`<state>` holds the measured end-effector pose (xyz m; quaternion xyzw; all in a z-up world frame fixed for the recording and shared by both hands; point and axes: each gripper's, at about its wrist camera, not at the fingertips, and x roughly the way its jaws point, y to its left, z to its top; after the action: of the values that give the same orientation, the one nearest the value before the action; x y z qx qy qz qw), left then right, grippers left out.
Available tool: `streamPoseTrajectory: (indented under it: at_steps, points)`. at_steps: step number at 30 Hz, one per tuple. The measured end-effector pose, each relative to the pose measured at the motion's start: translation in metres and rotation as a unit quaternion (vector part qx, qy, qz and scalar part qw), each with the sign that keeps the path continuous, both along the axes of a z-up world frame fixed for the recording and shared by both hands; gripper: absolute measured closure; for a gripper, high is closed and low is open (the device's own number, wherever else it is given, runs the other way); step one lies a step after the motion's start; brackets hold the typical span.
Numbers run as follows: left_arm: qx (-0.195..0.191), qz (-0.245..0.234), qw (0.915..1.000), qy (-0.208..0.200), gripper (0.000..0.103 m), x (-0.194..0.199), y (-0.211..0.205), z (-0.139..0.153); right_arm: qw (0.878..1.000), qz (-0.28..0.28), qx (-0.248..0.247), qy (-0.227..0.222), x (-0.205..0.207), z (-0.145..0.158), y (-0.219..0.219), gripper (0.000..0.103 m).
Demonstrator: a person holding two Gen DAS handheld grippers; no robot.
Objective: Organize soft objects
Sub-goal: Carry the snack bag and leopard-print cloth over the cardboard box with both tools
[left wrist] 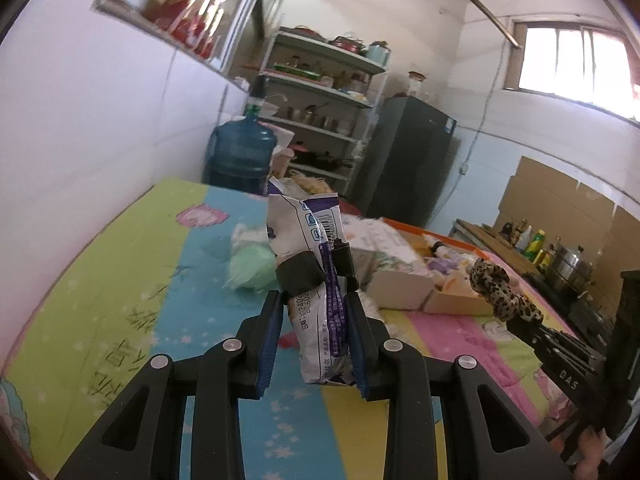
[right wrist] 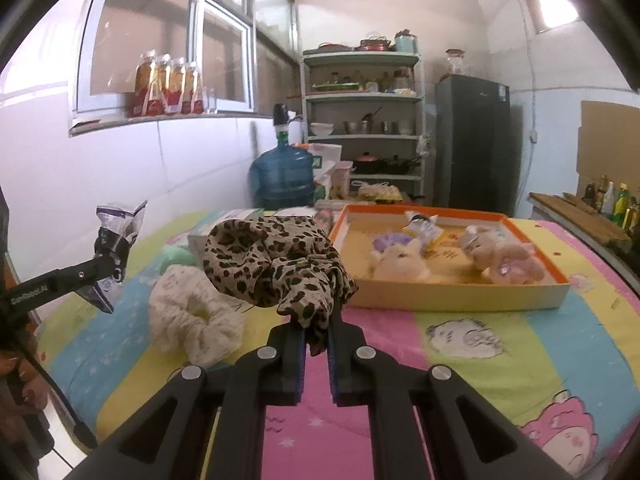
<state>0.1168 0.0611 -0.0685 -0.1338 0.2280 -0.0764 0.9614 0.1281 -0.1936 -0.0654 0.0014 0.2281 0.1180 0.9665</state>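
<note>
- The left gripper (left wrist: 316, 276), black with blue pads, is clamped on a white and purple crinkly plastic snack packet (left wrist: 310, 236); the packet stands upright between the two fingers, its torn top above the fingertips and its lower end hanging down between the pads, clear of the bedcover
- From the right wrist view the same packet (right wrist: 120, 220) shows at the far left, pinched at the tip of the left gripper (right wrist: 110, 258), held above the cover's edge
- The right gripper (right wrist: 316, 320) has its jaws nearly together, pinching a leopard-print fabric scrunchie (right wrist: 272, 264); a fold of the cloth is caught between the pads and the rest bunches up and to the left of the fingertips, lifted off the cover
- In the left wrist view that scrunchie (left wrist: 500, 288) sits at the tip of the right gripper (left wrist: 516, 320), over the pink stripe
- A cream knitted scrunchie (right wrist: 196, 316) lies flat on the striped cartoon bedcover (right wrist: 500, 344), just left of and below the held one
- A pale green soft round item (left wrist: 250, 268) lies beyond the left gripper, to the left of the packet; it is blurred
- An orange-rimmed shallow cardboard tray (right wrist: 456, 300) rests on the cover ahead and to the right of the right gripper, holding two plush toys (right wrist: 400, 260)
- A person's hand (right wrist: 22, 384) shows at the left edge
</note>
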Motion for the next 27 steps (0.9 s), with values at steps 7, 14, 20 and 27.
streamPoseTrajectory:
  at_steps: [7,14,20,27]
  points:
    - [0.018,-0.033,0.9992,-0.017,0.071,0.011,-0.033,0.022,0.999,-0.03,0.008,-0.016,0.0,0.015,-0.032,0.094]
    - [0.033,-0.076,0.9963,-0.023,0.071,0.027,-0.071,0.035,0.998,-0.056,0.013,-0.028,0.001,0.027,-0.069,0.094]
    - [0.041,-0.111,0.9928,-0.022,0.071,0.045,-0.103,0.044,0.996,-0.077,0.013,-0.034,0.005,0.034,-0.099,0.094]
    - [0.052,-0.15,0.9874,-0.01,0.071,0.07,-0.139,0.048,0.994,-0.098,0.004,-0.04,0.01,0.038,-0.124,0.094]
